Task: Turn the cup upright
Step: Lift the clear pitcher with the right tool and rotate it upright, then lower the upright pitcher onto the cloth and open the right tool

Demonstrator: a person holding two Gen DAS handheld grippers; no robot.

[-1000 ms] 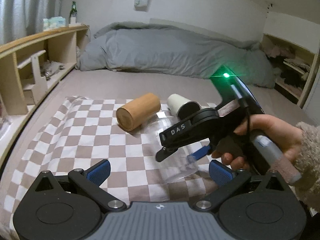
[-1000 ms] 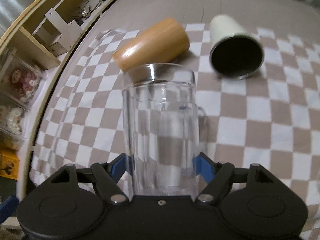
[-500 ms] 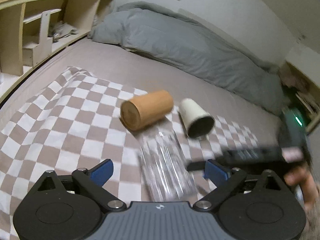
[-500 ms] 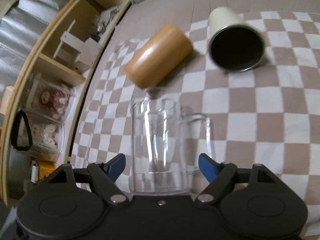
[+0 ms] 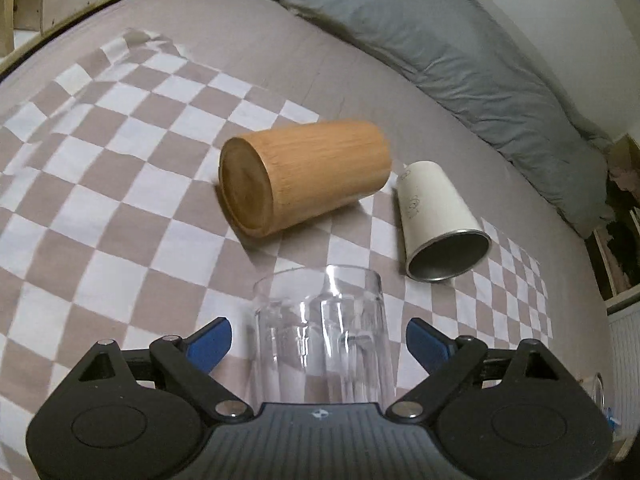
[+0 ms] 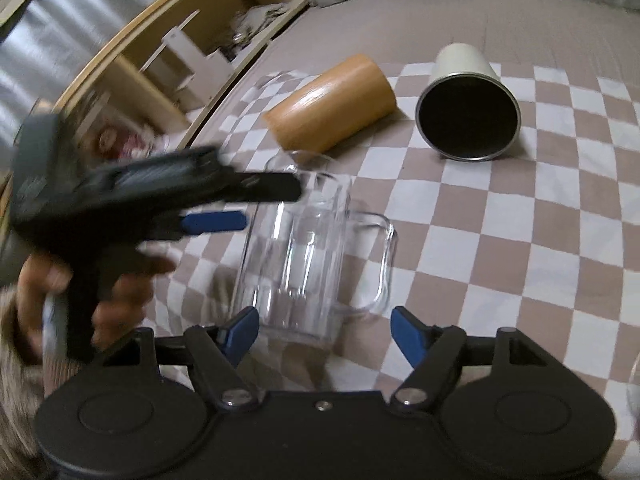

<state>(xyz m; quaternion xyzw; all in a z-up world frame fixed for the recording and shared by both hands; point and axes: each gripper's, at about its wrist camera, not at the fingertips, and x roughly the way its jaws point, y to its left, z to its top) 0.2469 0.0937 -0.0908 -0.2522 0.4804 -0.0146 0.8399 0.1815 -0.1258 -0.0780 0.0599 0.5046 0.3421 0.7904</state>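
Note:
A clear glass mug (image 5: 320, 332) stands on the checkered cloth (image 5: 120, 184), its handle (image 6: 376, 264) toward the right in the right wrist view (image 6: 296, 256). My left gripper (image 5: 318, 344) is open, its blue pads on either side of the mug without touching. My right gripper (image 6: 324, 330) is open, close behind the mug. The left gripper also shows blurred in the right wrist view (image 6: 224, 208), at the mug's left. A wooden cup (image 5: 300, 180) and a white metal cup (image 5: 436, 224) lie on their sides beyond.
A grey duvet (image 5: 440, 48) lies along the far side of the bed. A wooden shelf unit (image 6: 192, 52) runs along the left edge. Another shelf (image 5: 624, 216) stands at the far right.
My right gripper opened and let go of the mug, then drew back. My left gripper moved in and now straddles the mug, which stands on the cloth.

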